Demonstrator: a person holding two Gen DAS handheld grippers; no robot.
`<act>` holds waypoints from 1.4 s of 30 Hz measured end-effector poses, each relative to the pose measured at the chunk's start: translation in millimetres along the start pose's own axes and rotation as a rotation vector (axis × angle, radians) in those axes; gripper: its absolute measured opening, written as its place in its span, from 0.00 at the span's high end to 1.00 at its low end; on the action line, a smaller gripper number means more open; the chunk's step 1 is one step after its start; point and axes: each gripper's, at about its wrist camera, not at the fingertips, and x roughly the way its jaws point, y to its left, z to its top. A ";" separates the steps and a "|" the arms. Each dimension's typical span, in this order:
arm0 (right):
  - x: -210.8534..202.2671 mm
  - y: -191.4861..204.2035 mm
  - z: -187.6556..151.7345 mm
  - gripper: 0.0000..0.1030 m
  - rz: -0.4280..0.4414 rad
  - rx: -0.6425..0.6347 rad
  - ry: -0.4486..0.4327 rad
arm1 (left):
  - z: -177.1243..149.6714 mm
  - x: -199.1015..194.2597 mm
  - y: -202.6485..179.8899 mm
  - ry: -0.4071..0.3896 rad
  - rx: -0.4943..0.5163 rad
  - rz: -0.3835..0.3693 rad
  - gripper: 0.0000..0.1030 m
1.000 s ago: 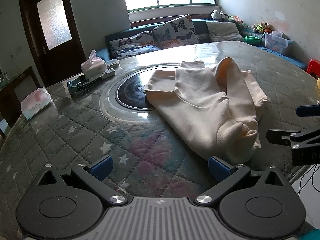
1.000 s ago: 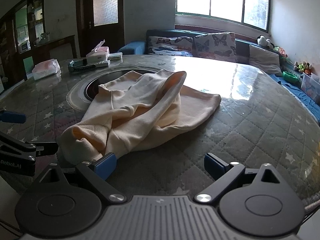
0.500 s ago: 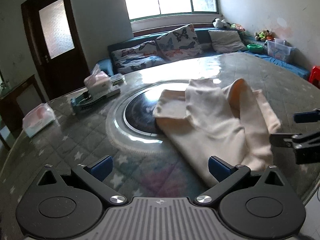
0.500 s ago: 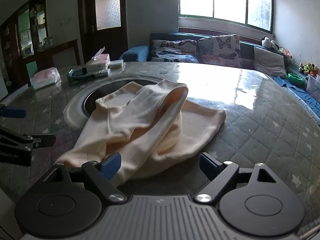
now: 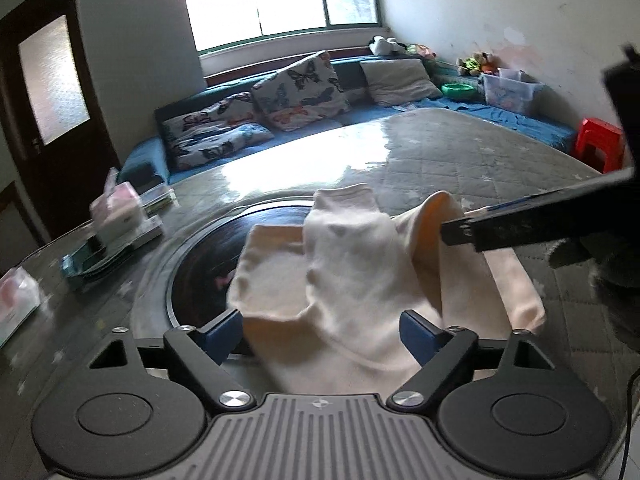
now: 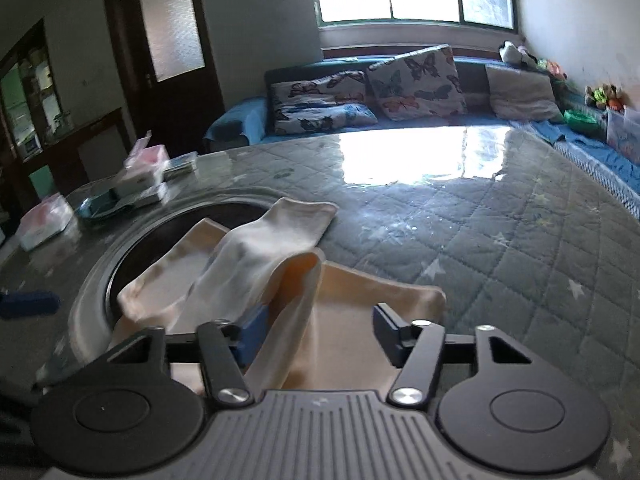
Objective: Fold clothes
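Note:
A cream sweatshirt [image 5: 348,272] lies crumpled on the round quilted table [image 5: 448,160], partly over the dark turntable disc [image 5: 208,264]. My left gripper [image 5: 322,330] is open, its blue pads either side of the garment's near part. The right gripper's dark body [image 5: 540,220] crosses the right of the left wrist view above the cloth. In the right wrist view the sweatshirt [image 6: 256,264] shows a raised fold with an orange lining. My right gripper [image 6: 316,332] is open over that fold. One left gripper fingertip [image 6: 28,304] shows at the far left.
Tissue boxes [image 5: 120,208] and a flat dark case [image 5: 92,264] sit at the table's left side [image 6: 144,176]. A sofa with butterfly cushions [image 5: 296,92] runs behind, and a red stool [image 5: 600,144] stands at the right. A dark door [image 6: 168,48] is at the back left.
Both grippers have moved forward over the sweatshirt, which now lies between each pair of open fingers. The right gripper has come much nearer in the left wrist view.

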 end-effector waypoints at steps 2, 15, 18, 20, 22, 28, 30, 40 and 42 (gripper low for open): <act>11.3 -3.2 4.4 0.53 0.003 -0.003 0.015 | 5.5 10.9 -4.4 0.005 0.011 -0.018 0.23; 29.0 -16.5 16.6 0.95 0.056 -0.011 0.018 | 31.3 73.2 -28.9 0.058 0.046 -0.130 0.42; 19.5 -20.9 16.2 0.96 0.034 -0.002 -0.008 | 29.5 84.0 -30.3 0.077 0.061 -0.143 0.69; 14.1 -23.8 15.9 0.96 0.021 0.006 -0.021 | 26.6 87.1 -28.6 0.075 0.062 -0.136 0.80; 7.4 -27.4 16.1 0.96 0.005 0.015 -0.036 | 24.3 88.2 -25.4 0.069 0.063 -0.124 0.91; -19.1 -43.0 8.7 0.96 -0.081 0.041 -0.088 | 21.8 64.5 4.4 0.003 0.000 -0.036 0.95; -29.3 -50.4 4.1 0.96 -0.116 0.055 -0.104 | 19.2 47.5 25.0 -0.020 -0.061 -0.008 0.95; -61.5 -96.0 -28.0 0.97 -0.261 0.150 -0.106 | -39.9 -37.3 111.2 -0.062 -0.287 0.167 0.96; -58.4 -99.6 -30.3 0.96 -0.249 0.163 -0.096 | -56.0 -48.6 120.7 -0.047 -0.313 0.198 0.96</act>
